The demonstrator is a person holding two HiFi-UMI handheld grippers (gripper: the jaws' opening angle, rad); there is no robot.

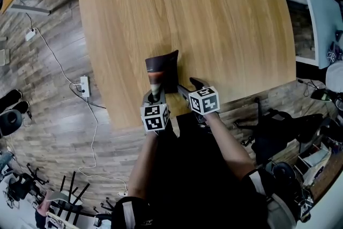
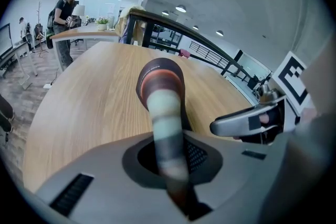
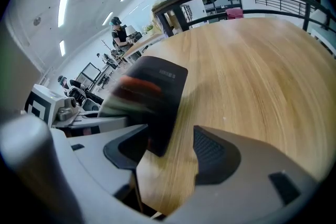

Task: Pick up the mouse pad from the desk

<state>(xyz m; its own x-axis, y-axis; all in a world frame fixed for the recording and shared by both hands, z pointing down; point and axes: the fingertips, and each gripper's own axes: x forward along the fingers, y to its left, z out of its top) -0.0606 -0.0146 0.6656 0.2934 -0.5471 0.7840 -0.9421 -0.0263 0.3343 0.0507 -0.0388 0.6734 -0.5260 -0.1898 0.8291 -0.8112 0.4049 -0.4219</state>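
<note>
The mouse pad (image 1: pixel 162 71) is dark with a striped orange, pale and brown face. It stands curled up off the wooden desk (image 1: pixel 214 24) near the desk's front edge. My left gripper (image 1: pixel 155 96) is shut on its near edge; in the left gripper view the pad (image 2: pixel 164 107) rises as a bent strip from between the jaws of that gripper (image 2: pixel 170 165). My right gripper (image 1: pixel 187 87) sits just to the right, jaws apart. In the right gripper view the pad's dark underside (image 3: pixel 157 97) hangs by the left jaw of the gripper (image 3: pixel 165 152), with nothing pinched.
The desk's front edge runs right under both grippers. A power strip (image 1: pixel 84 86) and cables lie on the wood floor at left. A black bag (image 1: pixel 278 131) and chairs stand at right. A person (image 2: pixel 65 13) stands far behind another table.
</note>
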